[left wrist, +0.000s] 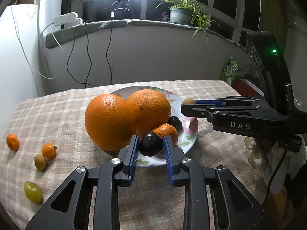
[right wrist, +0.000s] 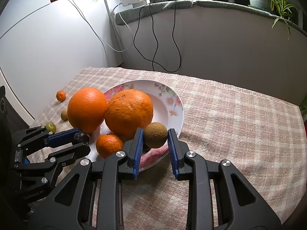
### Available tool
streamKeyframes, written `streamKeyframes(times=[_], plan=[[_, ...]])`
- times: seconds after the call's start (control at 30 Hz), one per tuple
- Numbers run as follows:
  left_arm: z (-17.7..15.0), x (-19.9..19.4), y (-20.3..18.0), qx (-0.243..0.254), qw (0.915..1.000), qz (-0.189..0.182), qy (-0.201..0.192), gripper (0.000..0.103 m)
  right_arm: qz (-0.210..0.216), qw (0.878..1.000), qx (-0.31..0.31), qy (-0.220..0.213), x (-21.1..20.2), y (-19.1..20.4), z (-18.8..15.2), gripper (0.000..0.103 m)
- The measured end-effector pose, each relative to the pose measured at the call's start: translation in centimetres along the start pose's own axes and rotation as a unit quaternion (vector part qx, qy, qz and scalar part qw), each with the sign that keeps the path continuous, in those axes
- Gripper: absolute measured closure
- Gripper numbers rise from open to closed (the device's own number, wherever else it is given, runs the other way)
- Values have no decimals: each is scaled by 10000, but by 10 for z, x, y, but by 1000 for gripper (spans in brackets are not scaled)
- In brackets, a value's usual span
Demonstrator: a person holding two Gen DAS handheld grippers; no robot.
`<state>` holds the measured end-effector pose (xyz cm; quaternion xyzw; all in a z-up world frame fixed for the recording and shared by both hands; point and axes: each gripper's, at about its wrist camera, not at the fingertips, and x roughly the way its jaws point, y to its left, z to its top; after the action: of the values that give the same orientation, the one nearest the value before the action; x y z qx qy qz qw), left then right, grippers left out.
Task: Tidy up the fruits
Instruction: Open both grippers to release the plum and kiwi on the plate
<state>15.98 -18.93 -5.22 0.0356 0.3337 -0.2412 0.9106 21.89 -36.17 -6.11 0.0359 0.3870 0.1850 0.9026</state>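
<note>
A floral plate holds two big oranges, a mandarin and a dark plum. My left gripper is shut on another dark plum over the plate's near rim; it also shows in the right wrist view. My right gripper is shut on a brown kiwi above the plate's edge; the kiwi shows in the left wrist view.
On the checked tablecloth, left of the plate, lie a small mandarin, a kumquat, a small kiwi and a green grape. Cables hang down the back wall. The table's right edge is near.
</note>
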Motion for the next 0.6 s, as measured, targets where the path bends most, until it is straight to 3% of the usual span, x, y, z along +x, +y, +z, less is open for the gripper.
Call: streamKeyframes(times=[0.03,0.1,0.13,0.27,0.4,0.6], plan=[[0,-1,0,-7,10000,-23,-7,71,-15,10000,-1,-6,0,0,0,72],[0,-1,-1,8,10000,-20,-7,70,-56,10000,8,-71,-2,0,0,48],[0,-1,-2,17,10000,-10,-12,69,-66,9999,15,-111,-4,0,0,44],[0,-2,-1,-8,10000,-19,-21,69,-33,9999,36,-142,-6,-1,1,42],[-1,-3,-1,-29,10000,-21,-18,68,-79,9998,45,-194,-9,0,0,30],[-1,-5,0,-61,10000,-42,-21,65,-106,9997,73,-209,-11,1,0,29]])
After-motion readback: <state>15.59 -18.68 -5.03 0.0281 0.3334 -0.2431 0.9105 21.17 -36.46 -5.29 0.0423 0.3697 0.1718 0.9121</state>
